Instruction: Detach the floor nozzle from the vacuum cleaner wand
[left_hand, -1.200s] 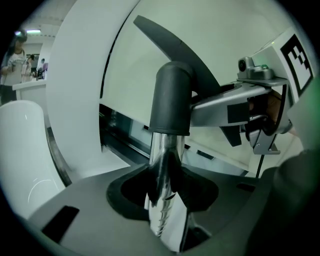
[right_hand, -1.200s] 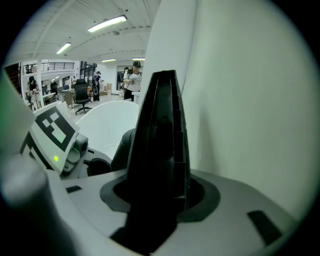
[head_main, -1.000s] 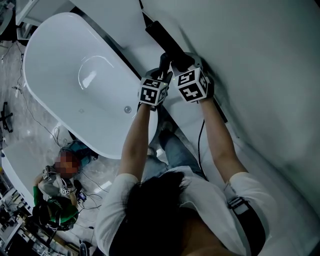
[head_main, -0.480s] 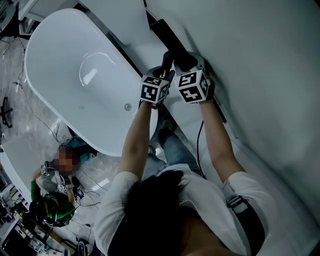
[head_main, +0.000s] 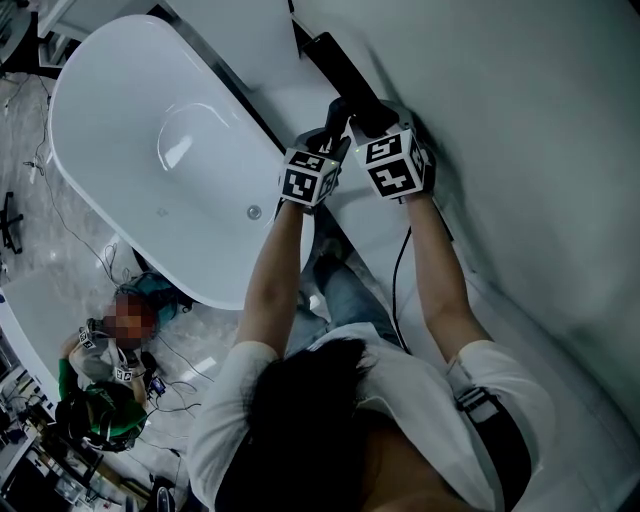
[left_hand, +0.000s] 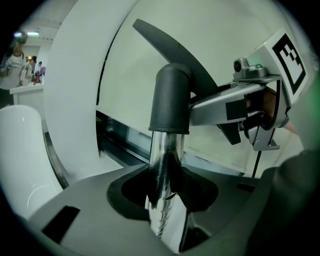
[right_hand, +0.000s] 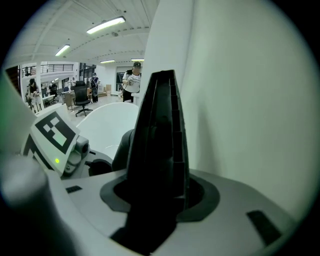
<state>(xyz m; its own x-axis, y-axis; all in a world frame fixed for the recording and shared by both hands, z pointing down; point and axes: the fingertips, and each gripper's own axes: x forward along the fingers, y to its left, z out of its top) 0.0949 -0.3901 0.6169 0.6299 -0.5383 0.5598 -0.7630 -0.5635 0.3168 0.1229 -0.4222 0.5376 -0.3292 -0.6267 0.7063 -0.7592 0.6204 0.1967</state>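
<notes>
Left gripper view: left gripper (left_hand: 163, 215) fingers pinch the chrome wand (left_hand: 165, 150); right gripper (right_hand: 155, 210) fingers clamp the black floor nozzle (right_hand: 159, 140), up near the bathtub (head_main: 120, 120). Best to hold wand steady and pull nozzle straight off, no twisting.

Cool, even light fills the head view, with soft glare on the tub (head_main: 180, 150) left of the left gripper (head_main: 333, 125). Both gripper views bulge, corners vignetted black. Ceiling strips (right_hand: 105, 25) glow above-left of the right gripper (right_hand: 155, 200), whose nozzle (right_hand: 157, 145) reads near-black. The wand (left_hand: 167, 160) in the left gripper shows bright streaked reflections.
</notes>
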